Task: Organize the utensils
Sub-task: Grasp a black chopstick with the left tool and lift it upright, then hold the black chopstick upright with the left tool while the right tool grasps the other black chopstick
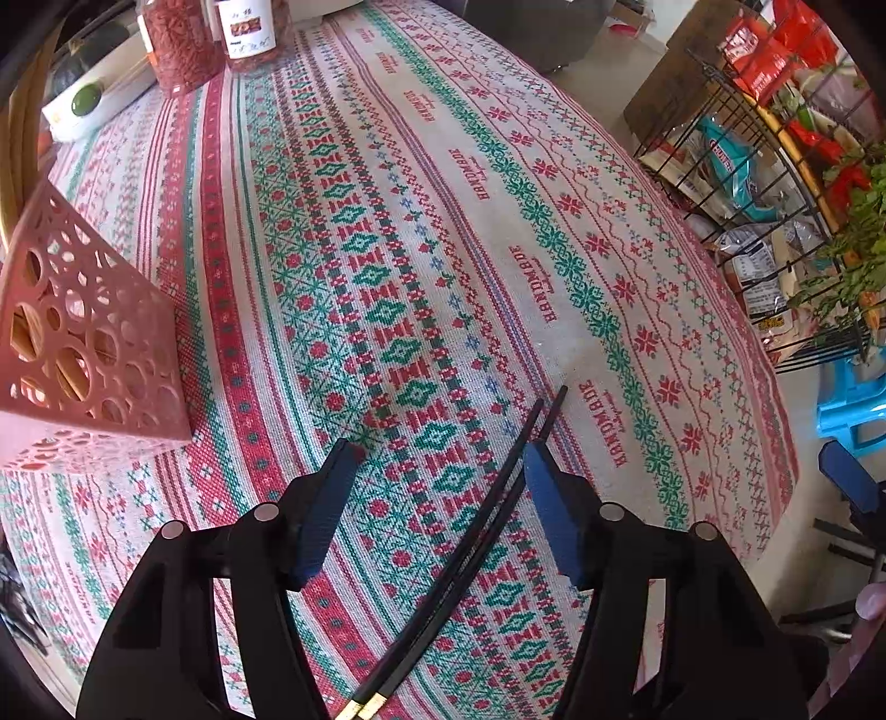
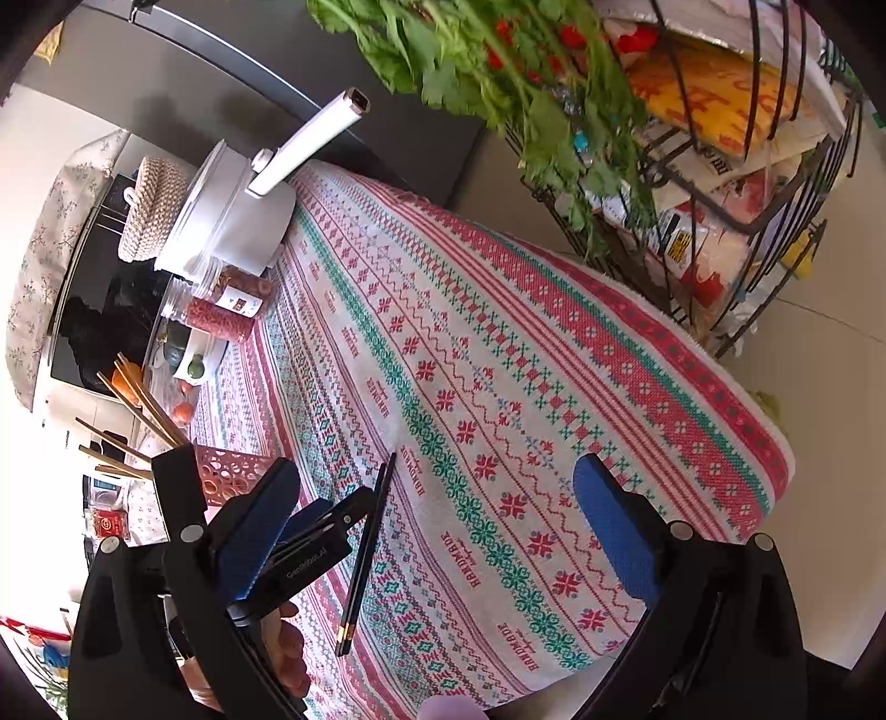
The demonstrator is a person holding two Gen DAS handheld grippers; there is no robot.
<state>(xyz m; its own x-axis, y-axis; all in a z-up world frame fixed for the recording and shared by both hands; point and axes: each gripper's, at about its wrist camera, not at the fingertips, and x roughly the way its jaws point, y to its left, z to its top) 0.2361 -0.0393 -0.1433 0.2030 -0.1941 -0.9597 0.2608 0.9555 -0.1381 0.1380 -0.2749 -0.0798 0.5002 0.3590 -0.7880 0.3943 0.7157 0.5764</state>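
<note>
My left gripper (image 1: 437, 454) hangs over the desk (image 1: 554, 183), its patterned cloth in red, green and white. The black chopsticks (image 1: 476, 526) lie as a pair flat on the cloth between the blue pads, close against the right-hand pad; I cannot tell whether that pad touches them. The jaws stand apart, not pressing on the pair. The pair's long axis runs diagonally in the left wrist view: gold-banded butt ends at the bottom edge, thin tips pointing up and right, past the fingertips. To the left stands a pink perforated utensil holder (image 1: 83, 343) with wooden chopsticks (image 2: 133, 410) sticking out, well apart from the black pair. Farther back sit two jars (image 1: 183, 44) and a white saucepan (image 2: 232, 216). A wire rack (image 1: 764, 183) of packets stands beside the desk. My right gripper (image 2: 437, 498) is wide apart and empty, hovering near the cloth's edge.
</note>
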